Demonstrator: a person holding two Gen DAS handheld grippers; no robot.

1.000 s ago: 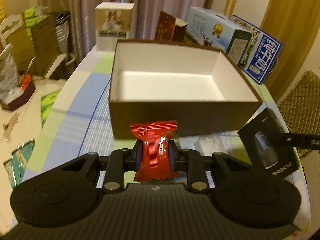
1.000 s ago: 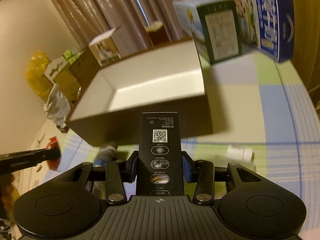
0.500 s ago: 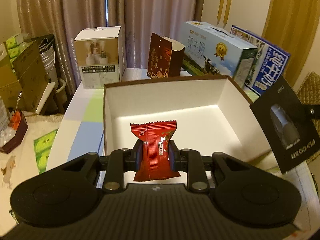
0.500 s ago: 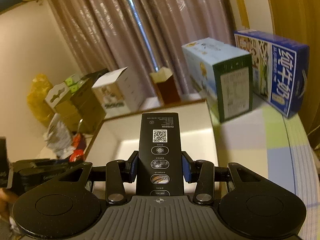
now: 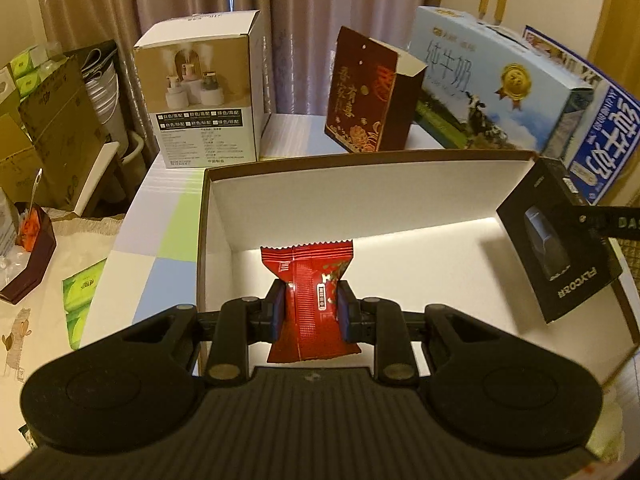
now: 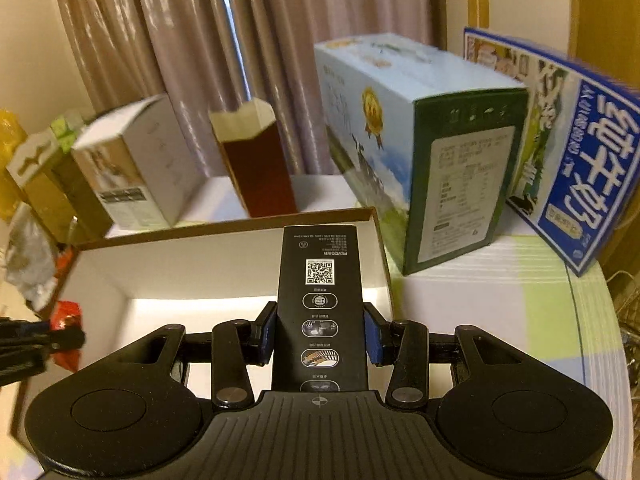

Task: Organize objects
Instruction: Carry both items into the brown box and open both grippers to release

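So the left gripper (image 5: 311,311) is clamped on a red snack packet (image 5: 311,298), holding it upright over the inside of the big open box (image 5: 360,196), the brown one with white walls. The right gripper (image 6: 320,338) is squeezing a slim black carton (image 6: 320,300) with a QR code on its face, standing up between the fingers (image 6: 264,338), and that one also hangs over the box, near its right wall. From the left camera you can see the same black carton (image 5: 556,240) tilted at the box's right edge. Behind the box on the checked tablecloth (image 6: 520,300) sit a white humidifier box (image 5: 204,92), a dark red bag (image 5: 368,92) and two milk cartons (image 5: 492,84).
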